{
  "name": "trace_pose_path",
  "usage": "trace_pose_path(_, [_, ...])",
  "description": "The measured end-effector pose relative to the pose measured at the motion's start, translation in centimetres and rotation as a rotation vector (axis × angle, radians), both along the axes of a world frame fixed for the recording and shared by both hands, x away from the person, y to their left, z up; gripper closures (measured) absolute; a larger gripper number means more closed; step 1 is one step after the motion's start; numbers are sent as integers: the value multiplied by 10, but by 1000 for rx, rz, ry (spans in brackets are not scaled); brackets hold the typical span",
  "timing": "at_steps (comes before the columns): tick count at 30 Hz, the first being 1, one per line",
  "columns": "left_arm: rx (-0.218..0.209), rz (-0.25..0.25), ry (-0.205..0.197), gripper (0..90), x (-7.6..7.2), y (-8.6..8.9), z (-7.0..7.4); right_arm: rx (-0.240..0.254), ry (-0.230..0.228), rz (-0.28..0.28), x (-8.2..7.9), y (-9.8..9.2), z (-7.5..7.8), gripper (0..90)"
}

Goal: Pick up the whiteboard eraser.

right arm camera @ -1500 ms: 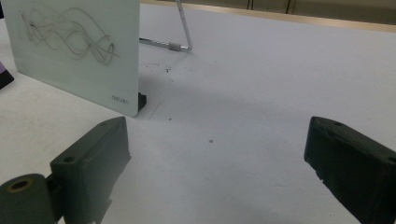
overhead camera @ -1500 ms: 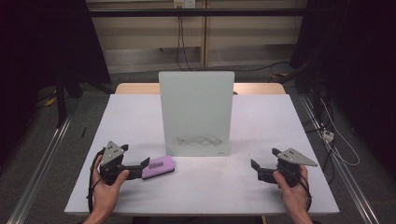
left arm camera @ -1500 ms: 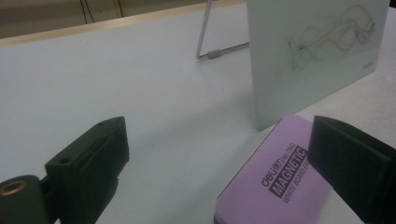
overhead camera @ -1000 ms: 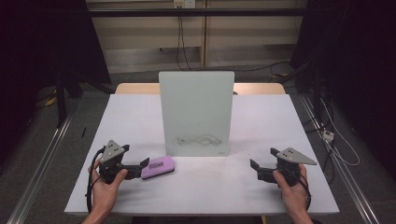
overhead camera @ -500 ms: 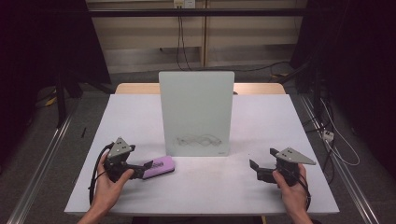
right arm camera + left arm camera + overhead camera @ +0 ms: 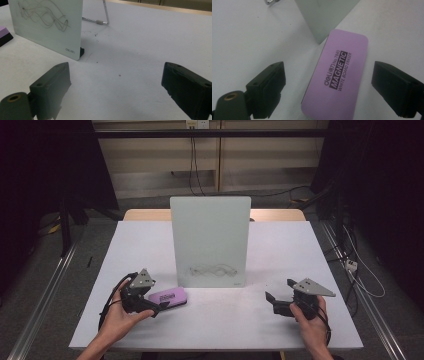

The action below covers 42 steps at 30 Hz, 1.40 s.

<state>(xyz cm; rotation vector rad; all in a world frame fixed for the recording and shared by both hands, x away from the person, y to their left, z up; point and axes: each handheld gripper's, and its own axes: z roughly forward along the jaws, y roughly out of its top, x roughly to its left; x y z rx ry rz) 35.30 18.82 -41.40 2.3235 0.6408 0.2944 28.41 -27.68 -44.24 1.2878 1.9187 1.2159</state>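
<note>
A purple magnetic whiteboard eraser [image 6: 168,298] lies flat on the white table, just in front of the left lower corner of an upright glass whiteboard [image 6: 210,240]. The board carries a thin dark scribble [image 6: 212,269] near its bottom edge. My left gripper [image 6: 157,304] is at the eraser's left end. In the left gripper view the eraser [image 6: 337,75] lies between the two jaws with a gap on each side; the jaws have just been closing and do not press on it. My right gripper [image 6: 279,291] rests open at the front right, with bare table between its jaws [image 6: 116,75].
The white table [image 6: 300,250] sits on a wooden one whose edge shows behind the board. In the right gripper view the board [image 6: 47,25] stands on a wire prop [image 6: 105,15]. Dark floor, cables and metal rails surround the table.
My left gripper has slid right toward the eraser, so that its jaws now flank the eraser's near end. The right gripper, the eraser and the board have stayed put.
</note>
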Motion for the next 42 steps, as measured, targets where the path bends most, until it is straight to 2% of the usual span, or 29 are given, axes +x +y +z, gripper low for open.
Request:
trace_pose_path(1, [6, -6, -4, 155, 0, -3, 0, -1, 2, -1, 0, 0, 0, 85])
trace_pose_path(2, [43, -41, -2, 173, 2, -7, 1, -2, 3, -2, 1, 0, -1, 84])
trace_pose_path(3, [61, -52, 1, 177, 3, -9, 1, -2, 7, -4, 1, 0, -1, 84])
trace_pose_path(4, [61, -52, 1, 185, 3, -9, 1, -2, 7, -4, 1, 0, -1, 84])
trace_pose_path(8, [107, -105, 24, 229, 8, -18, 1, -7, 10, 6, 1, 1, -2, 84])
trace_pose_path(14, [154, -137, 45, 252, 15, -27, 0, -10, 8, 14, 1, 2, -2, 83])
trace_pose_path(16, [145, -139, 50, 279, 15, -30, -2, -10, 13, 14, 1, 3, -2, 82])
trace_pose_path(18, [157, -161, 68, 323, 14, -31, -2, -12, 15, 14, 1, 3, -2, 82])
trace_pose_path(20, [165, -167, 70, 329, 13, -32, -3, -12, 16, 15, 1, 3, -2, 81])
trace_pose_path(22, [191, -173, 70, 347, 13, -32, -5, -13, 16, 14, 0, 3, -2, 81])
trace_pose_path(24, [192, -170, 70, 365, 14, -32, -5, -13, 17, 14, 0, 3, -2, 81])
trace_pose_path(33, [189, -173, 85, 371, 16, -32, -8, -15, 19, 16, 0, 3, -2, 81])
trace_pose_path(35, [201, -176, 87, 369, 17, -33, -9, -15, 20, 16, 0, 3, -2, 81])
trace_pose_path(42, [203, -176, 89, 374, 17, -34, -9, -17, 19, 17, 0, 3, -2, 81])
